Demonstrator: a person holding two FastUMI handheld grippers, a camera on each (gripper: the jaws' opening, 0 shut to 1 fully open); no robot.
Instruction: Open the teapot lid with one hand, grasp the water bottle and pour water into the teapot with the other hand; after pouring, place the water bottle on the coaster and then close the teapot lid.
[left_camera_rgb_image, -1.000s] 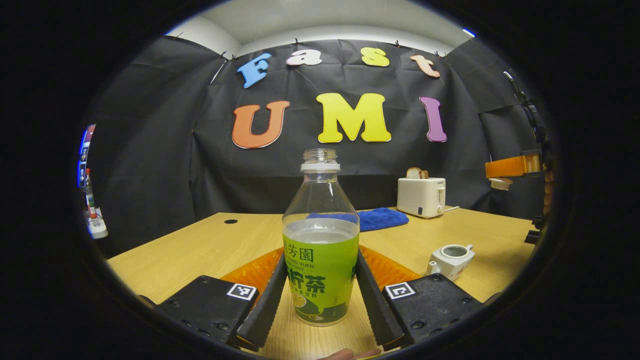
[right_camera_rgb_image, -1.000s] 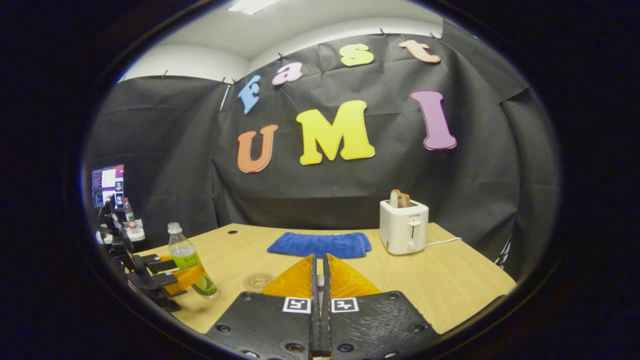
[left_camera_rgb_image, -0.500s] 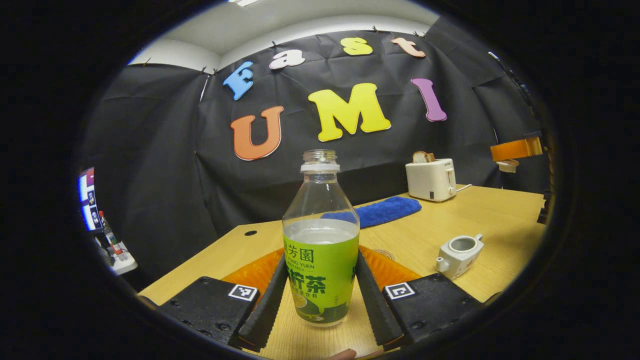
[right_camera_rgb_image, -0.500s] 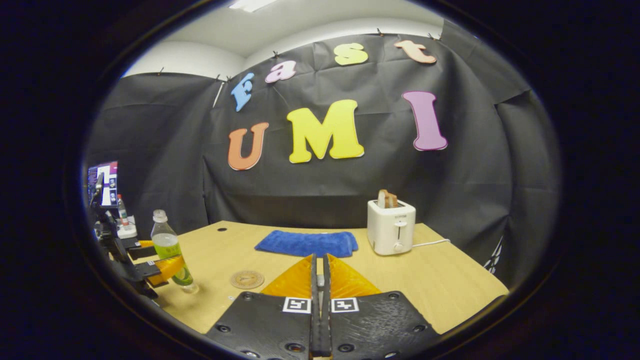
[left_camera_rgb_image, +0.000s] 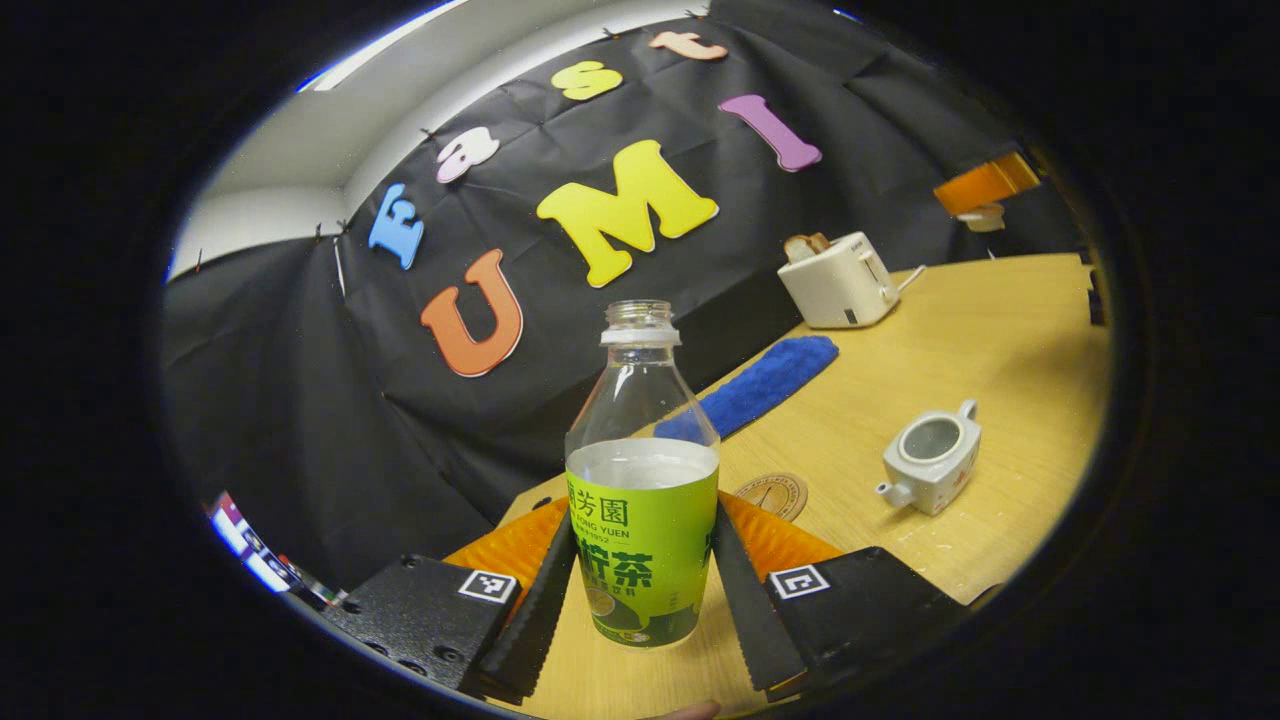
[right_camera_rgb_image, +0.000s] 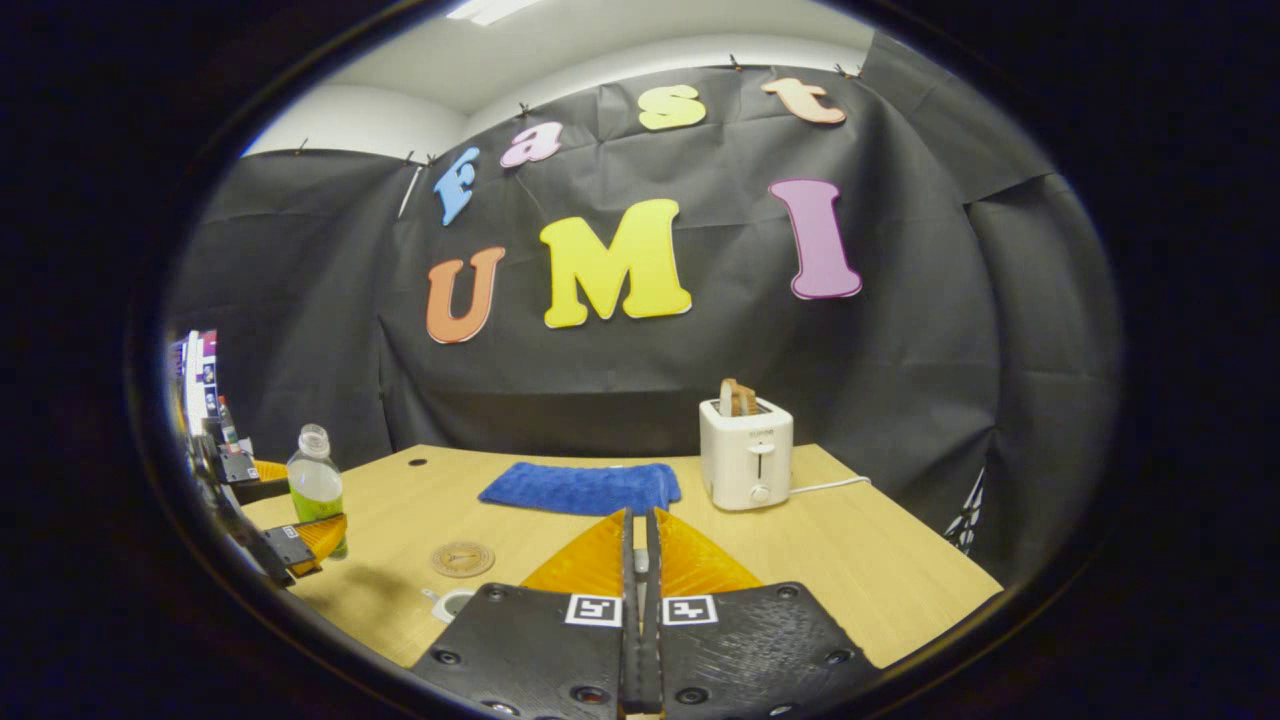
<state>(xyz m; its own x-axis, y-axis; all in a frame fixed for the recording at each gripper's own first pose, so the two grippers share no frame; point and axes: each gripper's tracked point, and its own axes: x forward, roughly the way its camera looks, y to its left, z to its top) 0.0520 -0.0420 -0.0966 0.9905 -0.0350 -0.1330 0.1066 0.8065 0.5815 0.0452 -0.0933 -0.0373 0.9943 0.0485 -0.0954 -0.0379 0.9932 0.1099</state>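
Even overhead light from a ceiling fixture, bright. Tabletop evenly lit, soft shadows only. Mild glare on water bottle neck. Both views sharp at centre, strong fisheye bending toward edges; monitor smeared at rim.

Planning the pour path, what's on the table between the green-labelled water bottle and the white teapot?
In the left gripper view, the round brown coaster lies between water bottle and teapot.

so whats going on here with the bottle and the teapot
A person works two tongs. The left tongs grip the uncapped water bottle, lifted off the table and not yet over the teapot, which stands open. The right tongs are shut, apparently on the lid. The coaster lies bare.
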